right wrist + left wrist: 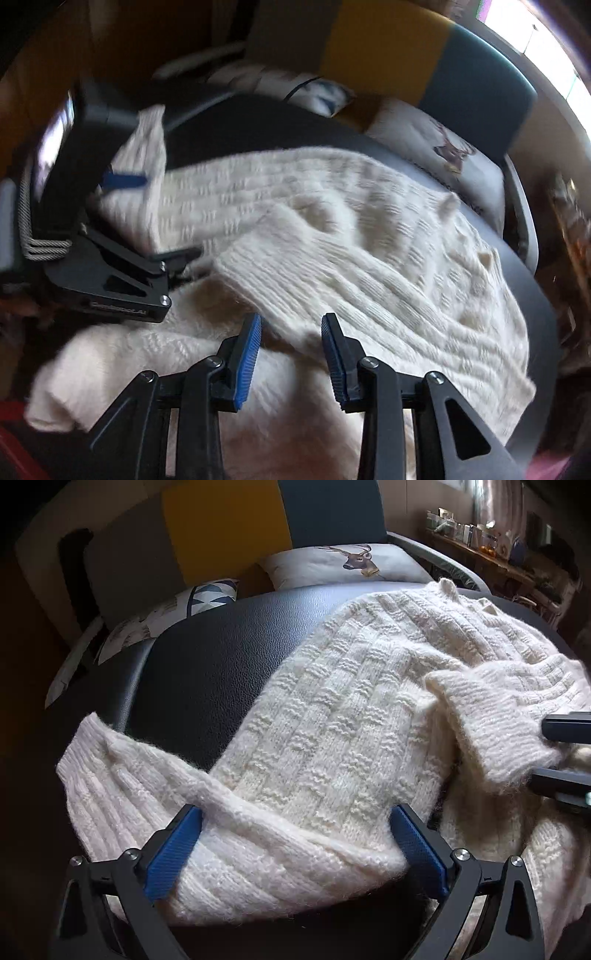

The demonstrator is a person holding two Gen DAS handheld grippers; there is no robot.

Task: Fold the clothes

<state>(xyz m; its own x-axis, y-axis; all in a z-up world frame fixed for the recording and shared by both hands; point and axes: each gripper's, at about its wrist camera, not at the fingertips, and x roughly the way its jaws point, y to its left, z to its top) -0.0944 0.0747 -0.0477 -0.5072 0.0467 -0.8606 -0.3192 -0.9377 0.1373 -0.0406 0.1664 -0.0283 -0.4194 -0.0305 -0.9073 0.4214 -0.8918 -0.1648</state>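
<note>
Lettering on our left gripper point(122, 184) blurs unreadable. Sweater point(332, 716) fills its wide-open jaws. Our right gripper point(291, 354) gapes around the cuff point(277, 280). Sweater covers the table point(207, 664); deer pillow point(354, 563) lies beyond.

Cream sweater point(332, 716) on black table point(207, 664)

Both wrist views look closely forward over one sweater point(332, 709), from opposite sides.
</note>
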